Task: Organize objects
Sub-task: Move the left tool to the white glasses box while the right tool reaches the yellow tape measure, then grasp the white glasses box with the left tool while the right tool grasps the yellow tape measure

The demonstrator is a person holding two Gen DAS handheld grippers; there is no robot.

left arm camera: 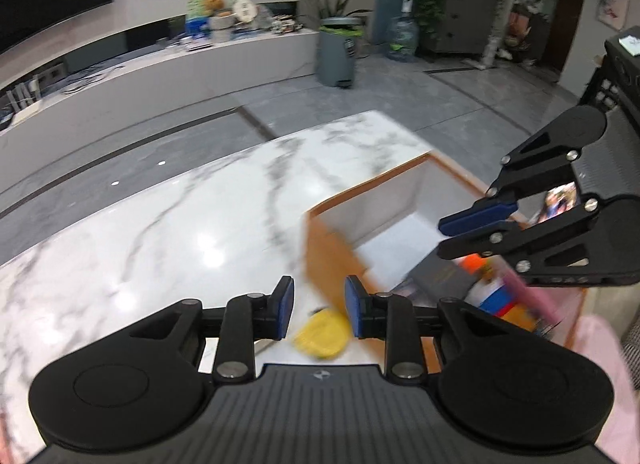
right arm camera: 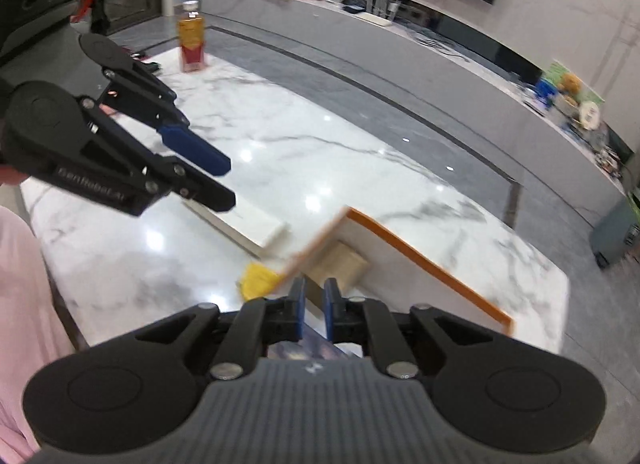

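An orange-rimmed box [left arm camera: 320, 248] with white inside stands on the marble table [left arm camera: 180, 224]. It holds several items, among them a dark box [left arm camera: 440, 278] and a colourful cube [left arm camera: 494, 296]. A yellow round object [left arm camera: 320, 332] lies on the table just left of the box. My left gripper [left arm camera: 319, 308] is open and empty above the yellow object. My right gripper [left arm camera: 448, 236] hovers over the box's near end; in its own view [right arm camera: 313, 310] the blue pads stand a narrow gap apart with nothing between them. The yellow object [right arm camera: 258, 280] and box rim [right arm camera: 420, 256] show there too.
A white flat slab [right arm camera: 248, 228] lies on the table beside the box. A bottle of amber liquid [right arm camera: 192, 42] stands at the table's far corner. A tan block [right arm camera: 340, 264] sits inside the box. A long white counter and grey floor lie beyond the table.
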